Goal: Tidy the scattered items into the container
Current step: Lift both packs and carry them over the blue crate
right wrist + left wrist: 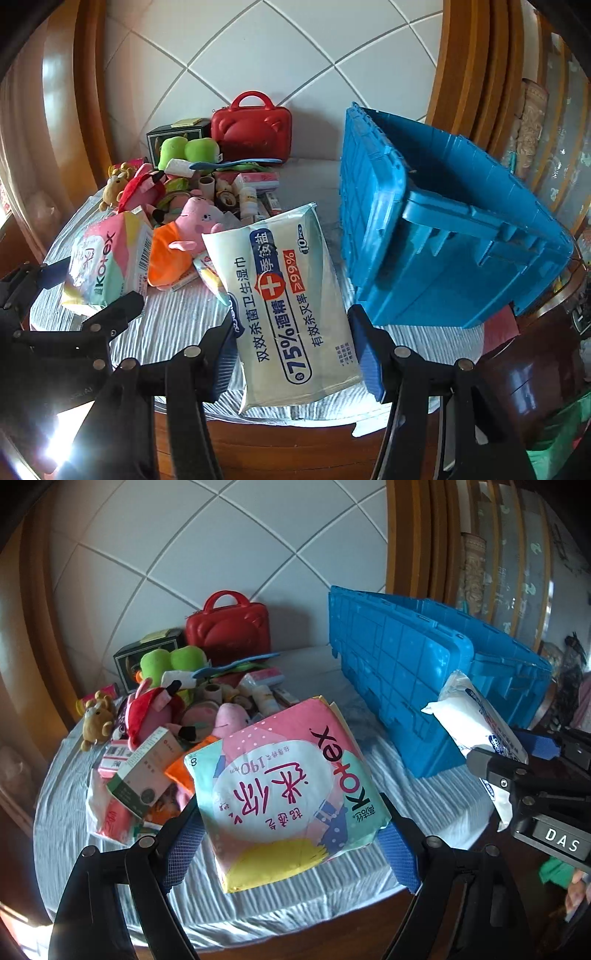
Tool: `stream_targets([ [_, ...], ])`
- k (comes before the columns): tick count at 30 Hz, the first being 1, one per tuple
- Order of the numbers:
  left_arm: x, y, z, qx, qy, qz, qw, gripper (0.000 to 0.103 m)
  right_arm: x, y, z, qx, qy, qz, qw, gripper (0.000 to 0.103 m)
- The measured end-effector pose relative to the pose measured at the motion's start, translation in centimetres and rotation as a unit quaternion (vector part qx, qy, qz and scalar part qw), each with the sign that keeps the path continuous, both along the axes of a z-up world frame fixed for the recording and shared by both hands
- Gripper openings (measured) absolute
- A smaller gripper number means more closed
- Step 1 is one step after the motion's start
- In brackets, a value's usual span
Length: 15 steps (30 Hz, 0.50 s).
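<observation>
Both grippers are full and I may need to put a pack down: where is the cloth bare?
Bare cloth lies along the near edge, between the toy pile and the blue crate, and in the strip behind, beside the red case. The left half is crowded.

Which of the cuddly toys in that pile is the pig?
The pink pig toy, lying at the near edge of the pile on something orange. The other soft toys are a brown teddy bear and a green frog farther back.

blue crate [443, 236] interior hidden, small pile items indistinct
</observation>
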<state>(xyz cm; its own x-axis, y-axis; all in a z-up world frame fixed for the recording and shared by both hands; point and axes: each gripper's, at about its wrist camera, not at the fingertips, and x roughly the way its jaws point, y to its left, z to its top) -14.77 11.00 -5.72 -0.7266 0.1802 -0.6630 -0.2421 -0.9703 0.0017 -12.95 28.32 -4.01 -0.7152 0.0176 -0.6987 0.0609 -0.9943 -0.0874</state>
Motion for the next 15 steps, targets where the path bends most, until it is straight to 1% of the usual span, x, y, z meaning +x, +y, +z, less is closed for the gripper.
stream_targets([
  [4, 1.1, 5.9, 1.4, 0.0, 0.013, -0.016, 0.9998, 0.087, 1.1, 5.4, 1.2, 0.014, 0.007, -0.01, 1.0, 0.056],
  [8, 1.8, 11.2, 3.6, -0.001, 0.035, -0.031, 0.9989, 0.087, 1.8, 10.2, 3.0, 0.017, 0.028, -0.024, 0.999, 0.056],
  [12, 1.5, 15.3, 6.4, -0.006, 0.062, -0.05, 0.9968, 0.087, 1.4, 14.2, 5.2, 0.014, 0.053, -0.043, 0.998, 0.056],
  [15, 0.2, 17.5, 8.2, -0.006, 0.082, -0.064, 0.9946, 0.087, 0.4, 16.6, 6.7, 0.011, 0.07, -0.06, 0.996, 0.056],
])
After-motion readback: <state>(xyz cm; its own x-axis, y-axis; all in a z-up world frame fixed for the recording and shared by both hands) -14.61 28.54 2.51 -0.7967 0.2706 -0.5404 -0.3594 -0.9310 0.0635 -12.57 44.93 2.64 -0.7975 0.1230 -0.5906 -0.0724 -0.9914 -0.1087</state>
